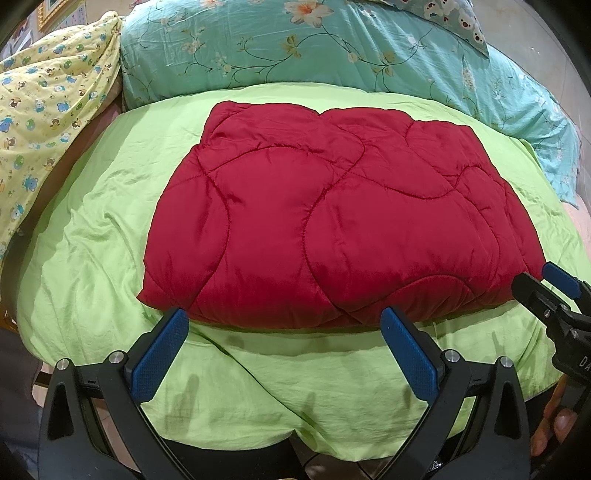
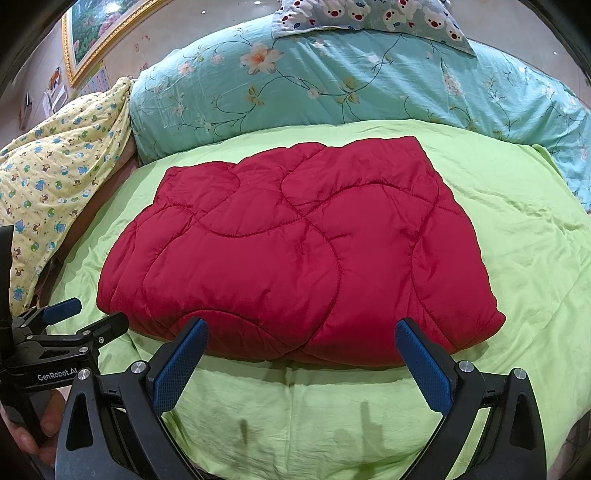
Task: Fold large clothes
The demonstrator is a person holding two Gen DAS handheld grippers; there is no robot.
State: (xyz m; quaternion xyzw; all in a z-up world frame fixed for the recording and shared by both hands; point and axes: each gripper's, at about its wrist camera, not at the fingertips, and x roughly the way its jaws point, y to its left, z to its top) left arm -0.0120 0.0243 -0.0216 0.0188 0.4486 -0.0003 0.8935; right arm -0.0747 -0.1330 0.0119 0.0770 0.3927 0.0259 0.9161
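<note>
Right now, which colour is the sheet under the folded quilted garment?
Light green sheet, plain; the right wrist view shows it best.

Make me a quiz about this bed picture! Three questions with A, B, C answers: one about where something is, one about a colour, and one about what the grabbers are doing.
1. Where does the red quilted piece lie?
A. on the green sheet
B. on the floor
C. on the bear-print pillow

2. What colour are the gripper pads?
A. yellow
B. blue
C. white

3. How are the left gripper and right gripper?
A. both open, holding nothing
B. both shut on the red piece
C. one open, one shut

Answers:
1 A, green sheet shows all around it.
2 B, the inner finger faces are blue.
3 A, each pair of fingers is spread wide with nothing between them.
</note>
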